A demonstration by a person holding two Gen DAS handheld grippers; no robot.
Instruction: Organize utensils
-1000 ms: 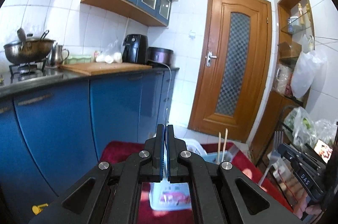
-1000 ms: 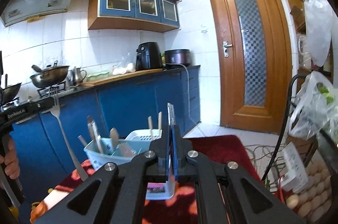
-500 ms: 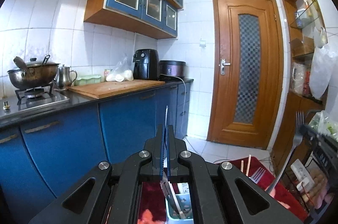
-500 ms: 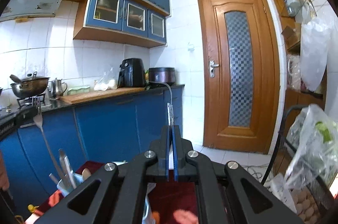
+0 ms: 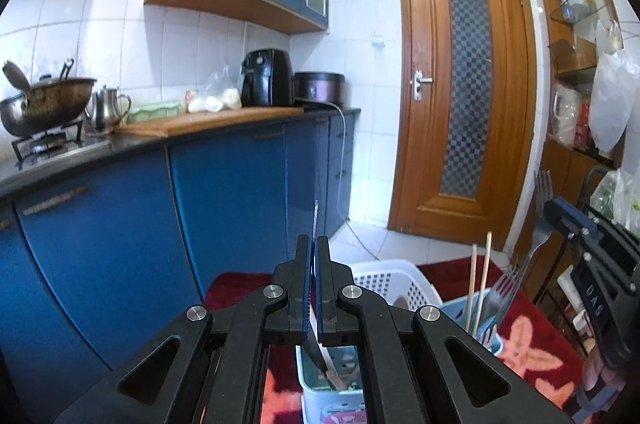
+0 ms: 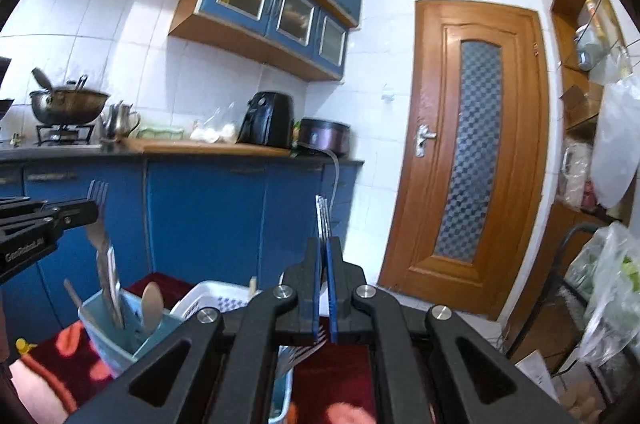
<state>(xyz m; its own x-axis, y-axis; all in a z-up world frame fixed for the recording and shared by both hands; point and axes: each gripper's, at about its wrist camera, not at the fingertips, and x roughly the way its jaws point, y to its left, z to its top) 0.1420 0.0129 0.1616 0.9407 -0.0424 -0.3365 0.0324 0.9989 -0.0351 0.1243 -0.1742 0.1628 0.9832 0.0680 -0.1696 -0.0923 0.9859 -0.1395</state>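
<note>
Blue kitchen cabinets (image 5: 100, 224) run along the left wall toward a wooden door (image 5: 466, 96), with a red flowered cloth (image 5: 532, 344) covering the work surface below. On that cloth stand two containers: a white perforated basket (image 5: 394, 282), whose contents are hidden behind the tool, and a pale blue utensil holder (image 6: 116, 328). In the right wrist view the holder carries a wooden spoon (image 6: 152, 304), a slim metal handle and the lower end of a fork (image 6: 100, 240); the left wrist view shows two chopsticks (image 5: 478, 284) rising from it. The left gripper (image 5: 316, 244) is pressed together on that fork, which stands upright with its tines up. The right gripper (image 6: 324, 256) is clamped on a second fork (image 6: 323, 216), also edge-on. More forks lie beneath it, blurred and cut off, so their count is unclear.
</note>
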